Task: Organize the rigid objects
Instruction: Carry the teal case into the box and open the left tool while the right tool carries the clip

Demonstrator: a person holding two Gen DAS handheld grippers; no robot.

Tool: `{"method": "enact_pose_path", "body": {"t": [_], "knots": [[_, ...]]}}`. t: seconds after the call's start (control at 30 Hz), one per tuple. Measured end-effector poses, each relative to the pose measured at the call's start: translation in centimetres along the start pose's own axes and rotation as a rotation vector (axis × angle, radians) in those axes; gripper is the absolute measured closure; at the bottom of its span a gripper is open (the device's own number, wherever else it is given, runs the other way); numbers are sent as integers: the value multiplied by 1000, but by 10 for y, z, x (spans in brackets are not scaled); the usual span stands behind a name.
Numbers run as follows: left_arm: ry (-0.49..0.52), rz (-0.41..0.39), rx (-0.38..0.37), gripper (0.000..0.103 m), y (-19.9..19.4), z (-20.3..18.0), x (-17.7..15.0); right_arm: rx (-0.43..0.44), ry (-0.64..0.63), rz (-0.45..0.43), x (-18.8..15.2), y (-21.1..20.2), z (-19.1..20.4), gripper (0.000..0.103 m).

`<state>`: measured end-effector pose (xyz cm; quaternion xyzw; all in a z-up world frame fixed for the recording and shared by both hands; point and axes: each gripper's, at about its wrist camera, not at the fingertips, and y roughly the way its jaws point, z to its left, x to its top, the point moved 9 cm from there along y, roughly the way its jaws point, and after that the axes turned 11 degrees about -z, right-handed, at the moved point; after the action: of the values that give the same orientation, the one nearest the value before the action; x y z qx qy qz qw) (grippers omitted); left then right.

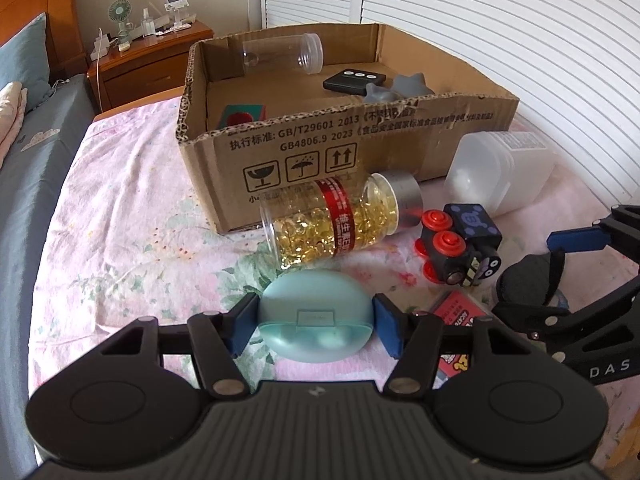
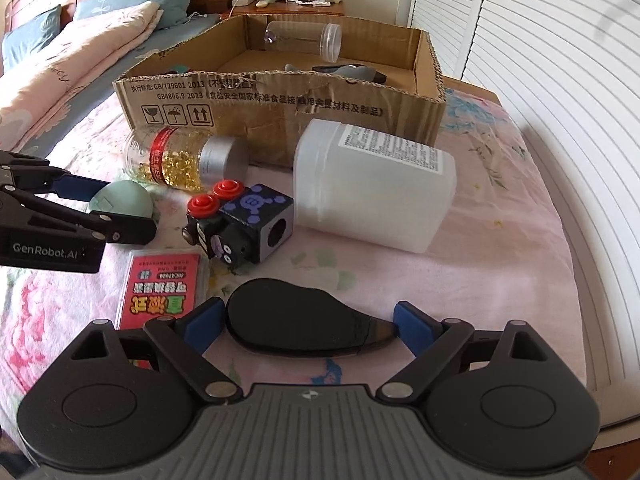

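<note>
My left gripper (image 1: 314, 326) is shut on a light teal oval case (image 1: 316, 314), its blue pads touching both ends; the case also shows in the right wrist view (image 2: 124, 202). My right gripper (image 2: 308, 326) is shut on a black oval case (image 2: 304, 322), which rests on the floral bedsheet (image 2: 500, 240). A cardboard box (image 1: 340, 148) stands behind, holding a clear jar (image 1: 284, 56), a black remote (image 1: 354, 80), grey shapes (image 1: 400, 88) and a teal-red block (image 1: 242, 116).
On the sheet in front of the box lie a bottle of yellow capsules (image 1: 336, 220), a black toy car with red wheels (image 1: 460, 244), a white plastic container (image 2: 372, 184) and a red card pack (image 2: 160, 284). A wooden nightstand (image 1: 148, 60) stands behind on the left.
</note>
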<state>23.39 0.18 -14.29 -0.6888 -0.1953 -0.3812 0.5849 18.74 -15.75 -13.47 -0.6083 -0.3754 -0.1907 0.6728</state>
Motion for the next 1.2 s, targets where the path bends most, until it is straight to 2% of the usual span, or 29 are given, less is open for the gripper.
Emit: {"method": "enact_pose_path", "body": {"t": [0.33, 0.6, 0.73, 0.87, 1.03, 1.2], "knots": [[-6, 6, -15, 43, -1, 0, 1, 0, -21, -6, 2, -4, -1, 10], [55, 20, -59, 43, -17, -2, 9, 51, -77, -40, 17, -23, -4, 10], [109, 13, -65, 43, -26, -4, 16, 46, -121, -65, 28, -31, -7, 10], [121, 13, -88, 43, -34, -7, 23, 56, -138, -92, 38, -39, -8, 10], [135, 5, -116, 43, -45, -9, 39, 77, -158, -129, 53, -49, -4, 10], [166, -45, -121, 43, -56, -7, 76, 91, -181, -172, 74, -55, -3, 10]]}}
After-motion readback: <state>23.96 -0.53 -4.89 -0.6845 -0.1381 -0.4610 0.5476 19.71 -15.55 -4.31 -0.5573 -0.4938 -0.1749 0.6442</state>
